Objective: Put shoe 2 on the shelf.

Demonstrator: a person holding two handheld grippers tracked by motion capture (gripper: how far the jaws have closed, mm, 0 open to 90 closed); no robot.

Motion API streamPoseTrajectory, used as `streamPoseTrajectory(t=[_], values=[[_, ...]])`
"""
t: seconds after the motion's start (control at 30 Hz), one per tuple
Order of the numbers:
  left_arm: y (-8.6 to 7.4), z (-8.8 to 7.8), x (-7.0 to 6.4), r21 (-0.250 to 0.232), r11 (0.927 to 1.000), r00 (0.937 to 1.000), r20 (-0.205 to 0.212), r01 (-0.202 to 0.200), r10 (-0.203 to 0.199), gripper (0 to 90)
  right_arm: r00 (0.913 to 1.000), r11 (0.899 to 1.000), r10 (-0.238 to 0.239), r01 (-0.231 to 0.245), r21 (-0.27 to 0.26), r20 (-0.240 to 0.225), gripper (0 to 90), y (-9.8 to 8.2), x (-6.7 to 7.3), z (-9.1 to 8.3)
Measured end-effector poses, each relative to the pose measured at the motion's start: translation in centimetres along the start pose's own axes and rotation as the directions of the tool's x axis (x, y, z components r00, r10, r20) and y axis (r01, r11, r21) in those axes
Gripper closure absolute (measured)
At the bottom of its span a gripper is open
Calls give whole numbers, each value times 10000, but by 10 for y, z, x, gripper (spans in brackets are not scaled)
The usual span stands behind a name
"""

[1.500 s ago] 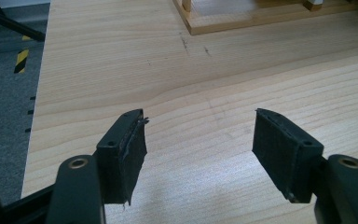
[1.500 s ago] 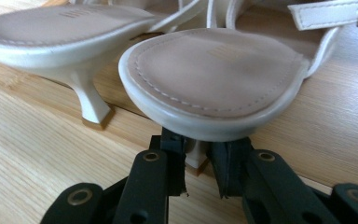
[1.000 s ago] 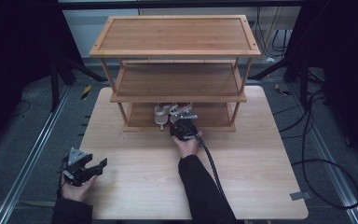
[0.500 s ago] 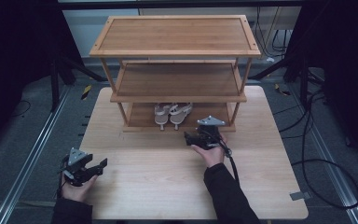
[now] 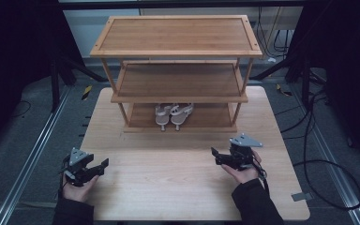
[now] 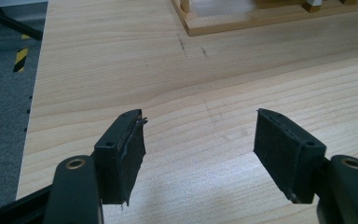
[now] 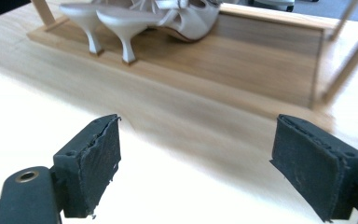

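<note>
In the high view, a three-tier wooden rack stands at the far side of the tabletop; its top and middle shelves lie bare, and its bottom shelf holds a pair of pale heeled sandals, side by side, left of that shelf's middle, heels toward the rack's front edge. The left tool sits well in front of the rack and off toward its left end, held in a hand low over the tabletop, jaws apart. The right tool sits in front of the rack near its right end, closer to it than the left one, also in a hand, jaws apart and pointing left. In the left gripper view, the left tool has its two black pads spread wide over bare wood, with the rack's front corner well ahead. In the right gripper view, the right tool is likewise spread, nothing between its pads; beyond it the sandals stand upright on the rack's bottom shelf, their heels just inside the shelf's front edge.
</note>
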State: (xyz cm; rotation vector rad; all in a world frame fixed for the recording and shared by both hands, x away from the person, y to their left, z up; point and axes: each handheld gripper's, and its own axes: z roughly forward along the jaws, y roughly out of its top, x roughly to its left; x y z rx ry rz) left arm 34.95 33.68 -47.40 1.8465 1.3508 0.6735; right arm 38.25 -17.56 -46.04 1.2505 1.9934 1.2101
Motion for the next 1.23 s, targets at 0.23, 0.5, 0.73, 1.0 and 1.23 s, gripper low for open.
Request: streamPoseTrajectory(t=[0.23, 0.5, 0.73, 1.0, 1.23], values=[[-1, 2, 1, 114, 9999, 10000, 1, -32, 32, 316, 9982, 9984, 532, -527, -204, 281, 142, -21, -26, -30], [-3, 2, 2, 124, 9999, 10000, 23, -96, 95, 312, 9937, 9958, 877, -856, -333, 703, 131, -32, -42, -41], [-6, 6, 8, 286, 9995, 9998, -141, -122, 127, 304, 9896, 9960, 897, -898, -47, 1126, 120, -40, -53, -37], [-7, 8, 11, 293, 9995, 9996, -273, -85, 93, 302, 9787, 9918, 1241, -1275, 110, 1633, 93, -47, -68, -36], [-8, 8, 13, 289, 9996, 9993, -360, -54, 65, 298, 9780, 9914, 1272, -1307, 102, 1654, 91, -48, -71, -35]])
